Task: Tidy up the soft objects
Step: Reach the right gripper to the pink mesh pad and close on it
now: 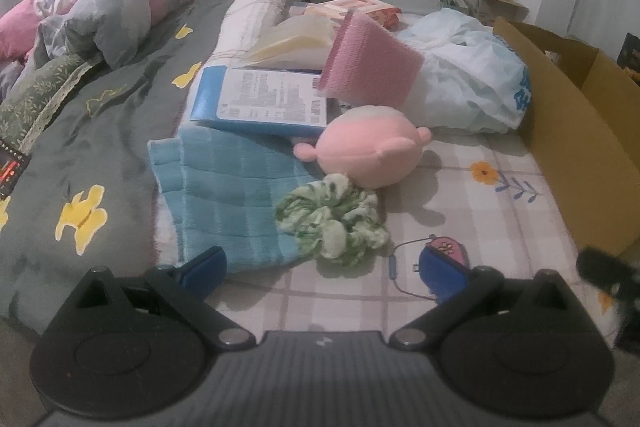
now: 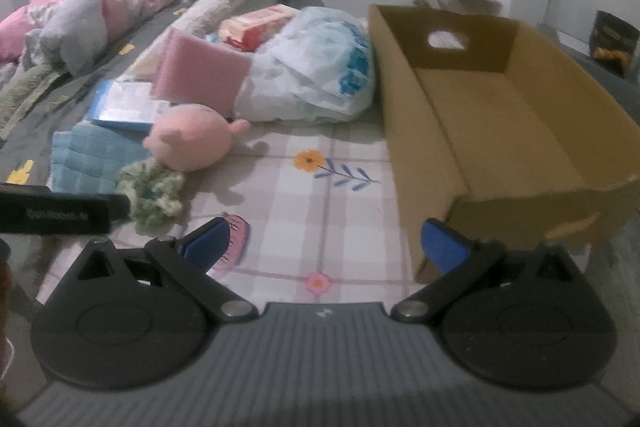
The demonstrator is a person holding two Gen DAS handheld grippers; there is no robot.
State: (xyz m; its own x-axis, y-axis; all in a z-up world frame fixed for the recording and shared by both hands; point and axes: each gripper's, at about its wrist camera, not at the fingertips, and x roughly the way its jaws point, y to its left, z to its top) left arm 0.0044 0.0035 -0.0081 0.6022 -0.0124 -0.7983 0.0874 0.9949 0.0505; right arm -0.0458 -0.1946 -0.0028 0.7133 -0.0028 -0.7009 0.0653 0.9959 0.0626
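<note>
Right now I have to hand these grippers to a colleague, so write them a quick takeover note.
Left gripper: open, empty, just short of the green scrunchie.
Right gripper: open, empty, over the checked sheet, beside the cardboard box.
Scrunchie lies partly on the blue towel; the pink plush lies just behind it; the pink sponge leans against the plastic bag.
Done: nothing visible in the box.
Left: probably move all four soft items in, scrunchie first.

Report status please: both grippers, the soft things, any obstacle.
Left gripper open, empty, before green scrunchie. Right gripper open, empty. Pink plush, blue towel on bed; cardboard box unfilled. No obstacle.
</note>
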